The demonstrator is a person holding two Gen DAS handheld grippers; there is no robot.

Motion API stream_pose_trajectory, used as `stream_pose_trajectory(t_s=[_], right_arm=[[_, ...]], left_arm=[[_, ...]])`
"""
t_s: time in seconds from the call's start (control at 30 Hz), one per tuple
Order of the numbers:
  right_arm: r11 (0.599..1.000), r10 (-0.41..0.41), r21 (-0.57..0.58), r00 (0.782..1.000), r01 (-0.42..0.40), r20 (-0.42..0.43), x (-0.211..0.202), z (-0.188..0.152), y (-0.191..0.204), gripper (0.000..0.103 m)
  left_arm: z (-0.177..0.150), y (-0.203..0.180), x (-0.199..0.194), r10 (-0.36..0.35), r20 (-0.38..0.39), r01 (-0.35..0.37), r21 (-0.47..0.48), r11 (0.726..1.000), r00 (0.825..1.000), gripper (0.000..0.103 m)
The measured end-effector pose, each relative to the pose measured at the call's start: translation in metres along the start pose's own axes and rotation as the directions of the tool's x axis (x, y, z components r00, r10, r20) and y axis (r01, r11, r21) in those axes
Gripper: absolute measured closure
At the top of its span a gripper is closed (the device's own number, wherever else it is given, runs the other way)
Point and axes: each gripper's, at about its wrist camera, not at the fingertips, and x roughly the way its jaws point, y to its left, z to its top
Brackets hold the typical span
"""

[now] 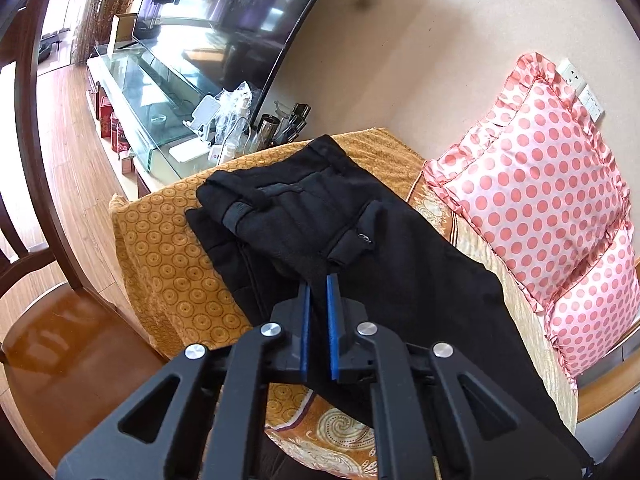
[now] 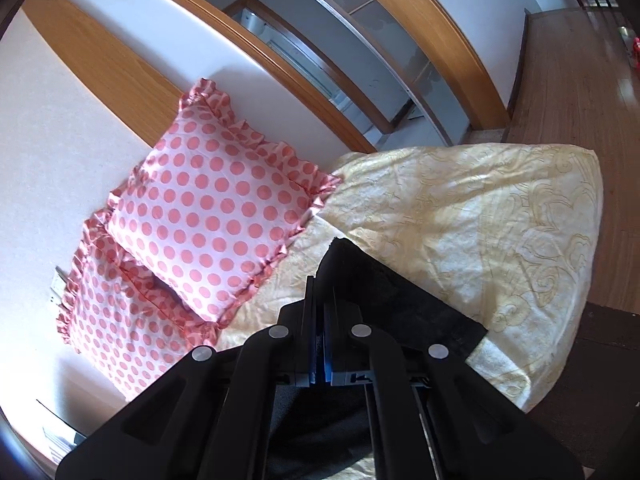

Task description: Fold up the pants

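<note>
Black pants point(image 1: 320, 224) lie across a yellow patterned sofa cover point(image 1: 160, 248), the waist end bunched at the far end and the legs running toward me. My left gripper point(image 1: 318, 280) has its blue-padded jaws slightly apart, with black fabric between the tips; the grip looks loose. My right gripper point(image 2: 320, 284) is shut on a fold of the black pants point(image 2: 400, 300) and holds it just above the pale yellow cover point(image 2: 480, 220).
Two pink polka-dot pillows point(image 1: 540, 200) lean against the wall at the sofa's back; they also show in the right wrist view point(image 2: 208, 216). A glass TV stand point(image 1: 152, 112) with clutter stands beyond the sofa's end. A wooden chair point(image 1: 60, 340) is at the left.
</note>
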Motion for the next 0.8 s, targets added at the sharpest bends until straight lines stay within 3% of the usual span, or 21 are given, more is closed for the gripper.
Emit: stream_pose_trajectory(t_s=[0.2,0.3,0.37,0.4,0.43,0.47,0.63,0.8], right_arm=[[0.993,-0.109,0.042,0.99,0.113,-0.084,0.018,-0.023,-0.039,0.101],[0.991,-0.119,0.055,0.986,0.126,-0.117,0.018,-0.027,-0.045,0.098],[0.991,-0.108,0.07,0.987,0.117,-0.122,0.01,-0.028,-0.049,0.077],[0.99,-0.113,0.074,0.987,0.122,-0.116,0.005,-0.027,-0.05,0.067],[0.989,-0.119,0.076,0.988,0.127,-0.1,-0.002,-0.026,-0.051,0.047],[0.988,-0.127,0.075,0.988,0.133,-0.084,-0.007,-0.025,-0.051,0.044],[0.987,-0.142,0.061,0.986,0.147,-0.086,-0.014,-0.022,-0.052,0.045],[0.987,-0.114,0.101,0.988,0.124,-0.105,-0.006,-0.024,-0.053,0.046]], left_arm=[[-0.009,0.002,0.009,0.044,-0.02,-0.044,0.033,0.998,0.999,0.095],[-0.013,0.001,0.006,0.053,-0.022,-0.051,0.061,0.997,0.998,0.081],[-0.017,-0.001,-0.001,0.06,-0.003,-0.059,0.078,0.995,0.998,0.054],[-0.019,-0.003,-0.006,0.069,0.018,-0.07,0.096,0.993,0.997,0.052],[-0.021,-0.006,-0.011,0.078,0.037,-0.082,0.121,0.989,0.996,0.05],[-0.024,-0.01,-0.015,0.087,0.054,-0.094,0.15,0.984,0.995,0.046],[-0.046,-0.051,-0.035,0.056,0.135,-0.096,0.315,0.944,0.989,0.025],[-0.082,-0.106,-0.032,-0.073,0.088,0.02,0.49,0.871,0.994,0.014]])
